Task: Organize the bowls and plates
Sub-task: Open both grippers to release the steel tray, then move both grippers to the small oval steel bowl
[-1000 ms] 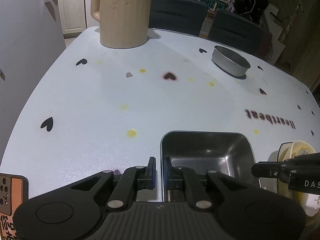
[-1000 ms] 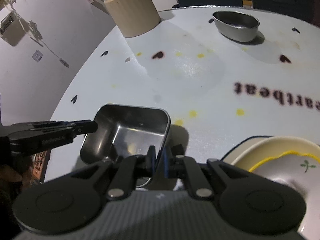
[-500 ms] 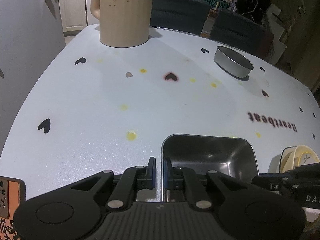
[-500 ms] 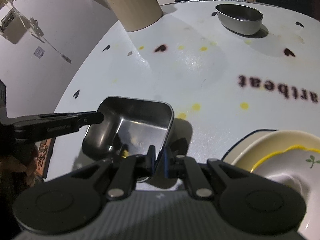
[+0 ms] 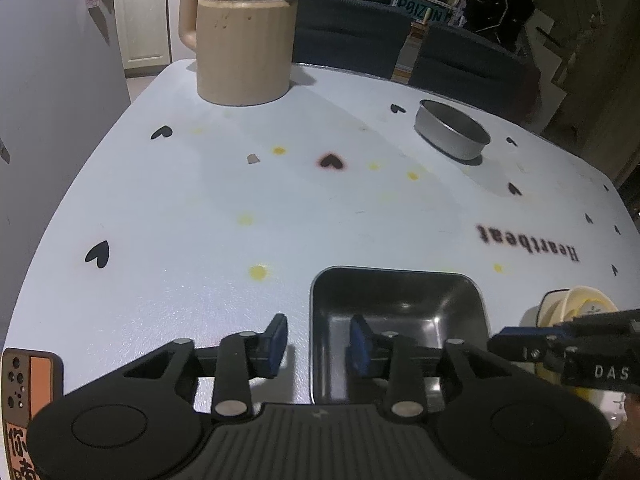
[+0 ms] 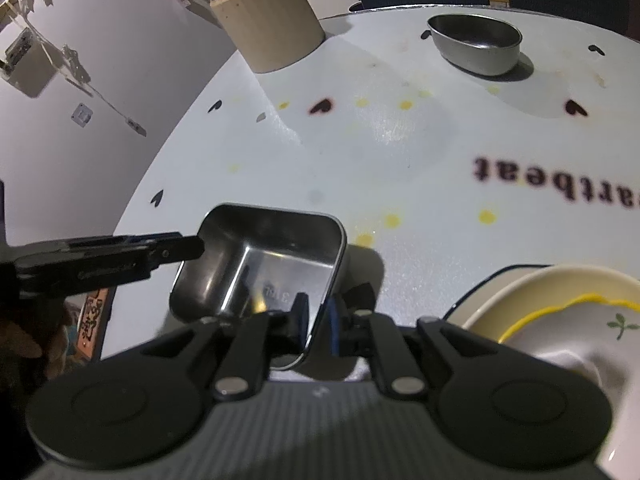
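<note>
A rectangular steel tray [image 5: 400, 320] sits on the white table, near the front. My left gripper [image 5: 318, 345] is open, its fingers on either side of the tray's left wall and apart from it. My right gripper [image 6: 318, 320] is shut on the tray's right wall [image 6: 324, 316]; the tray [image 6: 260, 256] shows tilted in the right wrist view. A cream plate with a yellow rim [image 6: 560, 320] lies stacked on a dark-rimmed plate at the right. A round steel bowl [image 5: 452, 130] stands at the far right of the table, also seen in the right wrist view [image 6: 476, 42].
A beige kettle [image 5: 244, 40] stands at the table's far edge. A phone with an orange case [image 5: 28, 400] lies at the front left corner. Dark chairs [image 5: 348, 36] stand behind the table. The white table [image 5: 200, 200] carries heart prints and yellow spots.
My left gripper has opened and let go of the tray's left wall. My right gripper stays shut on the tray's right wall, and the tray has shifted slightly.
</note>
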The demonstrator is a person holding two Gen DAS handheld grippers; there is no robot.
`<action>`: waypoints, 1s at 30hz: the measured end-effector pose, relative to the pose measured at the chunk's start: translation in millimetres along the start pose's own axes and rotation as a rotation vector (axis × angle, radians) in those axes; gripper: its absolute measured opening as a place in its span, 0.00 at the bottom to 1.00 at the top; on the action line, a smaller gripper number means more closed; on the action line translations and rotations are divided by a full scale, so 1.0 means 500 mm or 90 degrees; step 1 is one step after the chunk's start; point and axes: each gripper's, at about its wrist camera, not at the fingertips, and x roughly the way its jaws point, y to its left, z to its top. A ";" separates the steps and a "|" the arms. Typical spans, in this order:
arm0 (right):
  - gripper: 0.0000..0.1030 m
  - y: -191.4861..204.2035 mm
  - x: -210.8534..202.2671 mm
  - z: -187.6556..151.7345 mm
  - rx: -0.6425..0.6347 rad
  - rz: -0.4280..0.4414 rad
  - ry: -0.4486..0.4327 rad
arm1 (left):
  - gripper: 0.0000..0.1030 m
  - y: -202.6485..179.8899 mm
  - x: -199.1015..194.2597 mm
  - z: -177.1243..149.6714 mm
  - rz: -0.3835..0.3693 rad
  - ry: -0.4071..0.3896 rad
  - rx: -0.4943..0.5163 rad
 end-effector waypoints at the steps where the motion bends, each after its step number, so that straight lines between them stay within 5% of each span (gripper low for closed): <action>1: 0.18 0.000 -0.003 0.001 0.000 0.003 -0.003 | 0.42 -0.002 -0.005 0.000 -0.001 -0.001 0.001; 12: 0.63 -0.018 -0.078 0.024 -0.026 -0.022 -0.083 | 0.97 -0.046 -0.046 0.034 0.002 -0.054 0.006; 23: 0.98 -0.148 -0.171 0.055 0.022 -0.067 -0.186 | 0.99 -0.114 -0.010 0.110 -0.030 -0.081 -0.029; 30: 1.00 -0.251 -0.203 0.076 0.073 -0.103 -0.236 | 1.00 -0.184 0.045 0.162 -0.025 -0.092 -0.009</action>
